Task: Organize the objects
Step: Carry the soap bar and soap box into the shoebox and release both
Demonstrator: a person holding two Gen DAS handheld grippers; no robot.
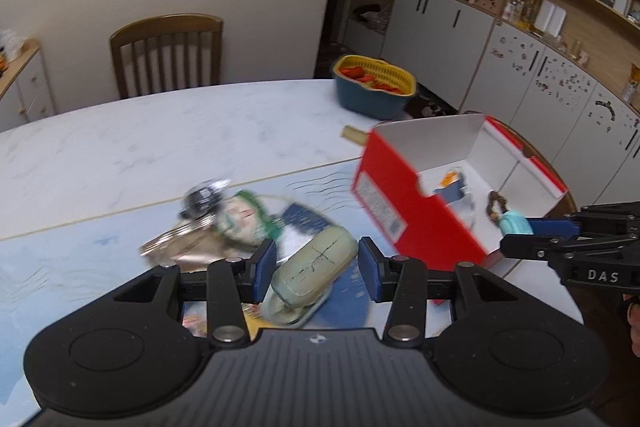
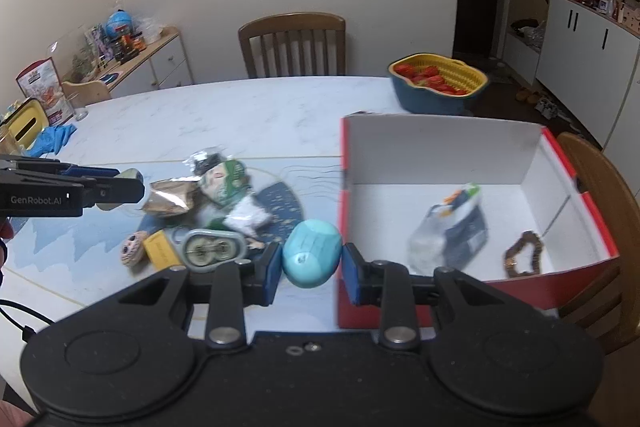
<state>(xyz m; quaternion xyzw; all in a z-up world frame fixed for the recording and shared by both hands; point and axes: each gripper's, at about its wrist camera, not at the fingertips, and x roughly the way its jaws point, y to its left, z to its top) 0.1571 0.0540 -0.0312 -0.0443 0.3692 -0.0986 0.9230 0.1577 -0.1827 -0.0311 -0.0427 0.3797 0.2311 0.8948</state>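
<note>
Grippers both loaded. Right gripper (image 2: 310, 269) closed on turquoise egg (image 2: 312, 251), pads on its two flanks, held just short of the near-left corner of the red box (image 2: 440, 155). Left gripper (image 1: 317, 265) closed, by all appearance, on pale green oblong case (image 1: 314, 273), carried above the blue placemat (image 1: 80, 259); contact on the left pad not fully clear through the blur.

Red box lying open at the table's right edge, beside a chair, with a small packet (image 2: 450, 235) and a bead bracelet (image 2: 524, 253) already inside. Unsorted heap on the placemat near the table's front edge: foil wrapper (image 2: 170, 201), green-haired figure (image 2: 224, 181), yellow tag (image 2: 160, 251), other small items too blurred to name. Fruit basket (image 2: 438, 85) at the far edge, well apart.

Judged step: carrying the egg over the box wall for release.

Risks noted:
- Rounded, smooth egg held on two narrow pads; likely to squirt out under any twist or jolt, then roll off the table.
- Right finger close beside the box's near wall; a low pass liable to clip it and shove the light carton over the right edge.
- Release from height liable to bounce the egg back out.
- Both grippers near the heap; crossing paths liable to knock pieces loose.
</note>
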